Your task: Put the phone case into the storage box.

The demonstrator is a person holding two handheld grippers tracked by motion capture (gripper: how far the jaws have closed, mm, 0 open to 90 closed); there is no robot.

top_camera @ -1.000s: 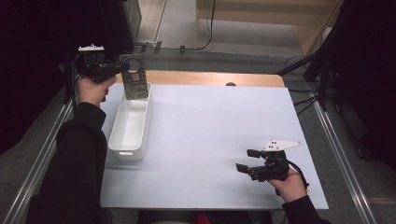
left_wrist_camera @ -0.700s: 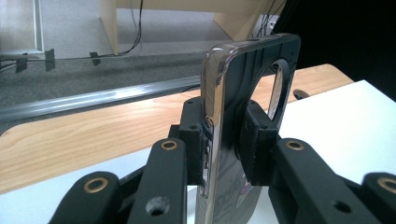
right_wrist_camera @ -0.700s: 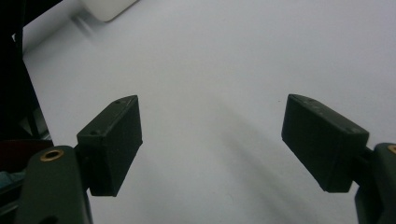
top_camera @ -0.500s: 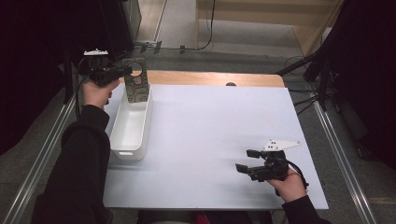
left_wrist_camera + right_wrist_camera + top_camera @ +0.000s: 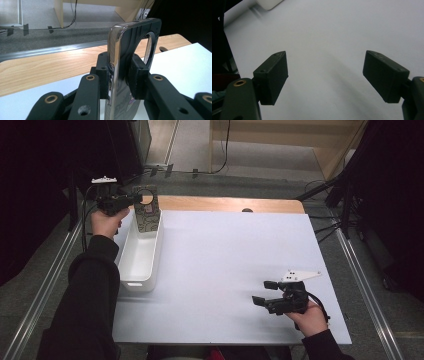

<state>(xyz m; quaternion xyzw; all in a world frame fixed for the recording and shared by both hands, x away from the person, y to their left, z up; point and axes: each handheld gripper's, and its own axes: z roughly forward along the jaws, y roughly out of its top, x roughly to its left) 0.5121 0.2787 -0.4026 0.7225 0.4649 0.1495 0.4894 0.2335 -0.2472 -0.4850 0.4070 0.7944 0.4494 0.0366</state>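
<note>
The left gripper [image 5: 134, 199] is clamped on a phone case [image 5: 146, 212] (patterned, round camera hole uppermost), held upright, long axis vertical, over the white bin's [image 5: 136, 260] far end; the right gripper [image 5: 265, 292] stands apart, empty

This looks like a lab or recording workspace. A white board [image 5: 225, 270] covers a wooden table [image 5: 225, 204] at frame centre, metal rails [image 5: 45, 290] run along both sides, and cables [image 5: 227, 145] trail over grey carpet at the top.
</note>
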